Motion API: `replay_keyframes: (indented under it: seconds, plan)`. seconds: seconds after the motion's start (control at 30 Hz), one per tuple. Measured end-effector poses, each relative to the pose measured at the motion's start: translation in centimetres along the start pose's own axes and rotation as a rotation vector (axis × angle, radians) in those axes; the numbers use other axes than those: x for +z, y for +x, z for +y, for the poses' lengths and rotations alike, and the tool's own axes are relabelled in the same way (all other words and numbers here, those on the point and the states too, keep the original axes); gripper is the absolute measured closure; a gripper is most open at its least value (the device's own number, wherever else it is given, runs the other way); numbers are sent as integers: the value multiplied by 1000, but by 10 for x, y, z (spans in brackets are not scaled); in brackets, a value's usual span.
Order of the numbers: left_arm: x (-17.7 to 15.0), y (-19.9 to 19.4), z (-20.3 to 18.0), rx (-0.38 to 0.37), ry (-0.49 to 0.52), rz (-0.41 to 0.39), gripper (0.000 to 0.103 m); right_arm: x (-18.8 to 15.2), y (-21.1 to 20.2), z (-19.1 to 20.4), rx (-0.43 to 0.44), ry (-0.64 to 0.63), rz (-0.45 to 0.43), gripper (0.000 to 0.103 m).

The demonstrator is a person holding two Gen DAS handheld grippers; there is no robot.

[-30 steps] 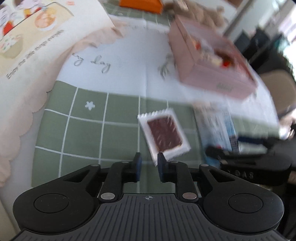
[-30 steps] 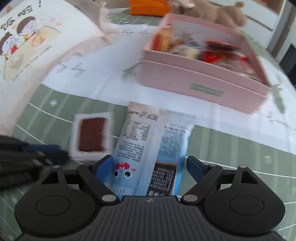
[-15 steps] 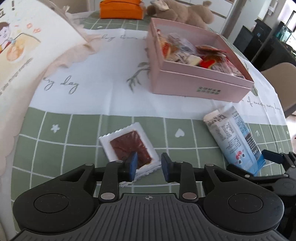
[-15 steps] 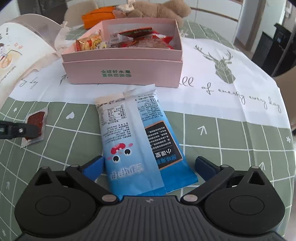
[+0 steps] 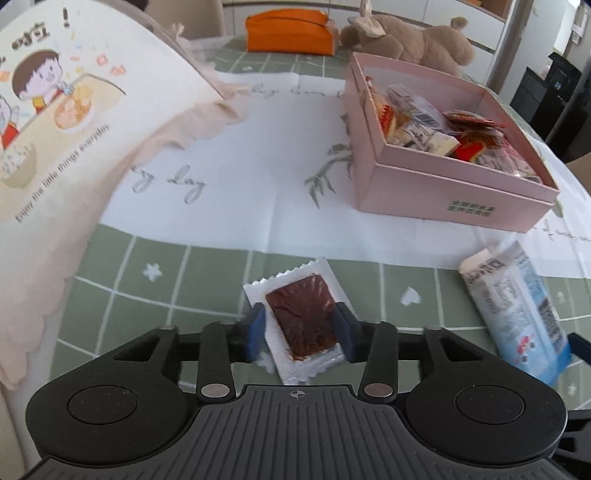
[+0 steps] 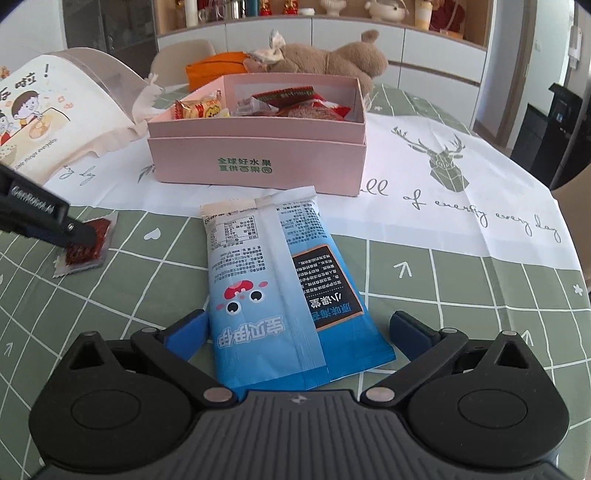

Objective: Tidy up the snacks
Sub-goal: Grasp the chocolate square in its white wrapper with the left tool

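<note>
A small clear packet with a dark red snack (image 5: 301, 321) lies flat on the green checked tablecloth (image 5: 122, 295). My left gripper (image 5: 300, 328) straddles it, and its jaws are opening with a blue pad beside each long edge. From the right wrist view the left gripper (image 6: 79, 236) reaches in over that packet (image 6: 88, 254). A blue and white snack bag (image 6: 280, 288) lies between the wide open jaws of my right gripper (image 6: 299, 332); the right pad stands clear of it. Behind stands a pink box (image 6: 258, 158) holding several wrapped snacks.
A cream cloth bag with a cartoon print (image 5: 55, 129) bulges at the left. An orange pouch (image 5: 291, 35) and a brown plush toy (image 5: 413, 40) lie behind the pink box (image 5: 443, 192). The blue bag (image 5: 517, 314) lies right of the left gripper.
The left jaws went from nearly shut to wide apart and now flank the red snack packet. The right jaws spread wider around the blue bag. Both views have steadied.
</note>
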State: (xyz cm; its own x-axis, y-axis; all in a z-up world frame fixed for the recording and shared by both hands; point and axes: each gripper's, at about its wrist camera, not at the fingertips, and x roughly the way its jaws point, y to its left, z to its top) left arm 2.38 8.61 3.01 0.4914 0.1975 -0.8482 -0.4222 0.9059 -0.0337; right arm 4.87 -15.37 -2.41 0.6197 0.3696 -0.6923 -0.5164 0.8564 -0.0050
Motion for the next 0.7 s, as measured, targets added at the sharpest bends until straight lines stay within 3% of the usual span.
replay_keyframes:
  seconds: [0.07,0.2,0.33,0.47,0.57,0.7]
  plan:
    - [0,1,-1,-9,7,-5,51,-3,-2,0,3,-3,-20,0]
    - [2,6,-2,-101,7,15,50,-7,-3,-1,2,-2,-41,0]
    - [7,7,-6,-88,-2,33,52,-6,-3,-1,2,-1,-43,0]
    - [5,-3,-12,-82,8,-11,53,-7,-3,0,1,0,-45,0]
    - [5,8,-14,-83,-8,41,51,-7,-3,-1,2,-1,-45,0]
    - [10,13,-26,-30,30,32,51,-7,-3,-1,2,-1,-45,0]
